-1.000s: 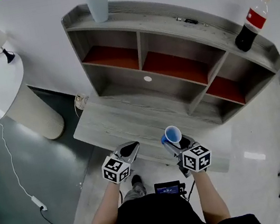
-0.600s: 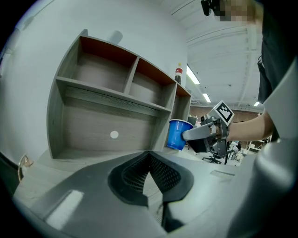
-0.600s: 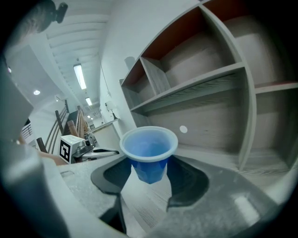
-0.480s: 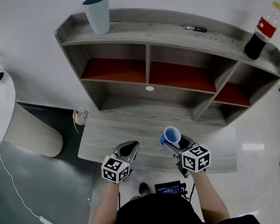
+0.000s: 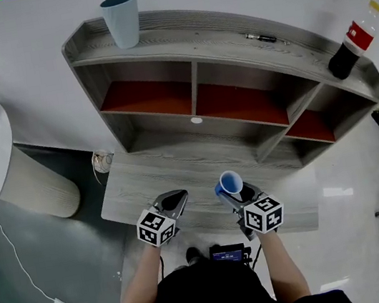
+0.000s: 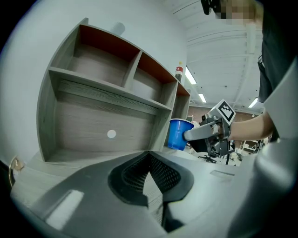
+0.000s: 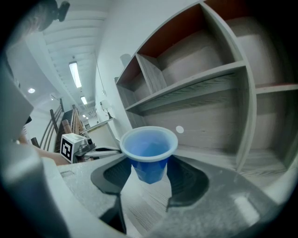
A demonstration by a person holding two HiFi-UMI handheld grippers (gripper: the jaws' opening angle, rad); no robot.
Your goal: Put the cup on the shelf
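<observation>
Cup (image 5: pixel 231 183) is sitting upright in the right tongs (image 5: pixel 235 195) – pinched by its sides over the bench (image 5: pixel 147 180) edge – with the shelf (image 5: pixel 198 95) lying straight ahead; left tongs (image 5: pixel 174 200), pressed together, are hovering empty alongside.

**Blue cup (image 7: pixel 149 148) gripped in the right tongs (image 7: pixel 150 173), facing the shelf (image 7: pixel 195 83)**
The jaws clamp the cup low on its sides, and it stands upright with its mouth open. The wood-grain counter (image 7: pixel 139 211) lies beneath. The grey shelf rises behind, with red panels in its upper compartments. The left tongs (image 7: pixel 108 151) show at the left.
</observation>
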